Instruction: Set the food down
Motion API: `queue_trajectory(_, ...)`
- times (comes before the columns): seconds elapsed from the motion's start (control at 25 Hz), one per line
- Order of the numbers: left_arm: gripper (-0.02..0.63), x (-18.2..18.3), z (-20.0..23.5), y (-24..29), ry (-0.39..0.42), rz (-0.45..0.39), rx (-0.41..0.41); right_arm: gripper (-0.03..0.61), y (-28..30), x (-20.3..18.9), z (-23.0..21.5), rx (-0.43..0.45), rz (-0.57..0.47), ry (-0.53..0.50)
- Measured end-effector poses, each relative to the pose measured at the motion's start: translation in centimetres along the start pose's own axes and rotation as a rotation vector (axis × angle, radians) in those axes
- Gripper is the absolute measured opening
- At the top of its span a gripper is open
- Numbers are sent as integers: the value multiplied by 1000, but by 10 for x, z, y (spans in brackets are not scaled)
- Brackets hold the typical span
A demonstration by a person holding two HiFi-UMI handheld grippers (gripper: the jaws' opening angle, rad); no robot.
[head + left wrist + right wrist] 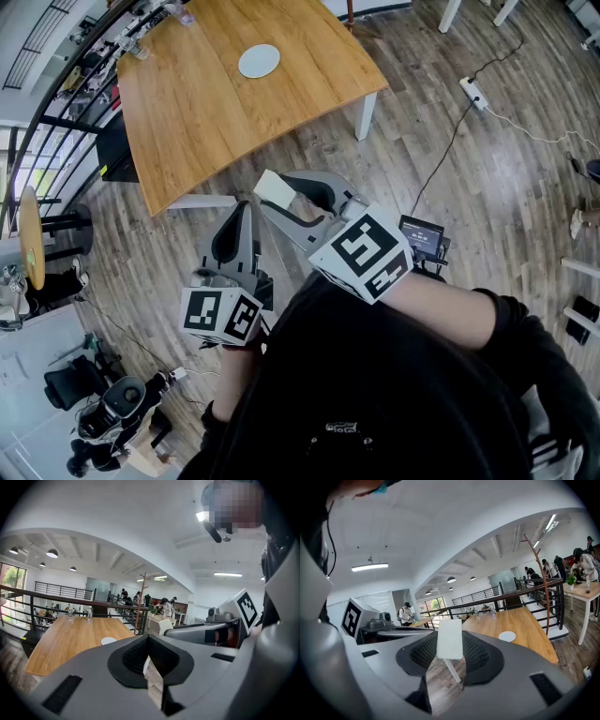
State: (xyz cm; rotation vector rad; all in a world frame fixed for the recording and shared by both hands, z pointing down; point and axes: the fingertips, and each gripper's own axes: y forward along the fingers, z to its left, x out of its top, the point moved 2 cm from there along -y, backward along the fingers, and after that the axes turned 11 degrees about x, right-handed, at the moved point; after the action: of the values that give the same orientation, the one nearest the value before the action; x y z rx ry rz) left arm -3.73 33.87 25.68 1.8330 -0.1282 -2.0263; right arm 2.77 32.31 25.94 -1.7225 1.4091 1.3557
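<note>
My right gripper (281, 197) is shut on the food (274, 188), a pale cream rectangular bar. In the right gripper view the food (450, 638) stands upright between the dark pads, with a thin stick running down from it. My left gripper (246, 208) hangs beside it to the left, shut with nothing in it; only a slit of floor shows between its pads. Both grippers hover over the wooden floor, short of the near corner of the wooden table (206, 112). A white round plate (259, 61) lies on the table, also seen as the plate (506, 636) and plate (108, 641).
A black railing (56, 103) runs along the table's far side. Two bottles (141, 47) stand at its far end. A power strip (472, 91) with a cable lies on the floor at right. A white table leg (366, 114) stands at the near right corner. Several people stand in the distance.
</note>
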Motion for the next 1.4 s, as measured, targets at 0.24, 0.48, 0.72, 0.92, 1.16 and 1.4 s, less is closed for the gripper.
queue_trajectory(0.24, 0, 7, -1, 4, 7, -6, -10, 172, 5, 10, 3, 28, -3, -1)
queue_trajectory(0.48, 0, 6, -9, 11, 17, -3, -13, 172, 4, 2, -7, 61, 2, 23)
queue_trajectory(0.72, 0, 7, -21, 21, 23, 7, -15, 172, -5, 4, -17, 74, -7, 32)
queue_trajectory(0.92, 0, 7, -34, 33, 37, 15, -29, 172, -17, 3, -31, 68, -17, 42)
queue_trajectory(1.16, 0, 8, -51, 50, 40, 41, -38, 172, -31, 4, -49, 66, -30, 71)
queue_trajectory(1.4, 0, 6, -63, 58, 51, 50, -43, 172, -43, 1, -59, 67, -42, 80)
